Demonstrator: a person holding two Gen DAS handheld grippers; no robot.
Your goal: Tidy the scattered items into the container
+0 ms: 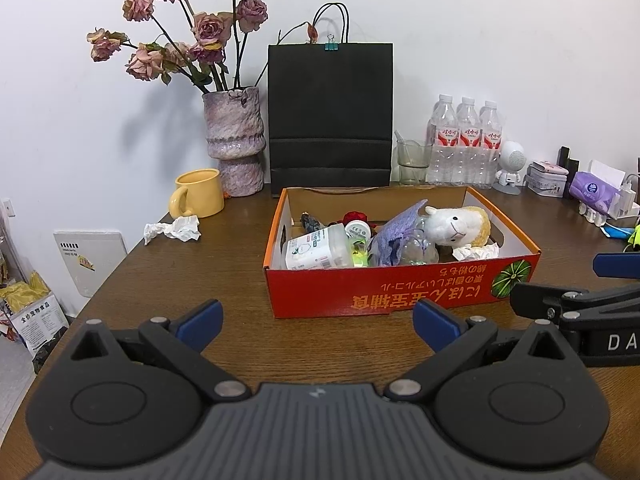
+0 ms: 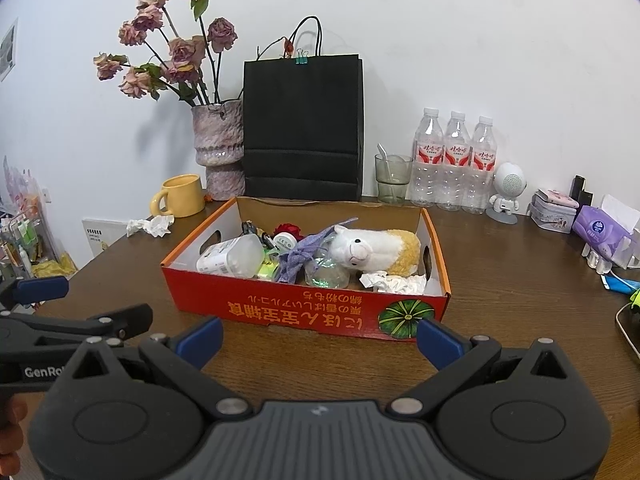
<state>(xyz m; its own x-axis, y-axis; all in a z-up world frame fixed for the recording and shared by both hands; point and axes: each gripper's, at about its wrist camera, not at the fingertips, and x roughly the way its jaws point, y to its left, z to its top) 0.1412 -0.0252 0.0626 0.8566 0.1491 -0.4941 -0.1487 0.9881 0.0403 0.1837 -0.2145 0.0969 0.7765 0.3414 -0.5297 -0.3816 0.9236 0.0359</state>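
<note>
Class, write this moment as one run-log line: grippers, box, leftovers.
left gripper: open, empty | right gripper: open, empty | box: holds plush sheep, jar | crumpled tissue: on table beside mug

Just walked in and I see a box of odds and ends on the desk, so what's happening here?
A person is tidying the desk with two handheld grippers. The left gripper and right gripper both hang open and empty in front of the red cardboard box. The box already holds a plush alpaca, a plastic jar, a purple cloth and a crumpled tissue. Another crumpled tissue lies on the table beside the yellow mug.
</note>
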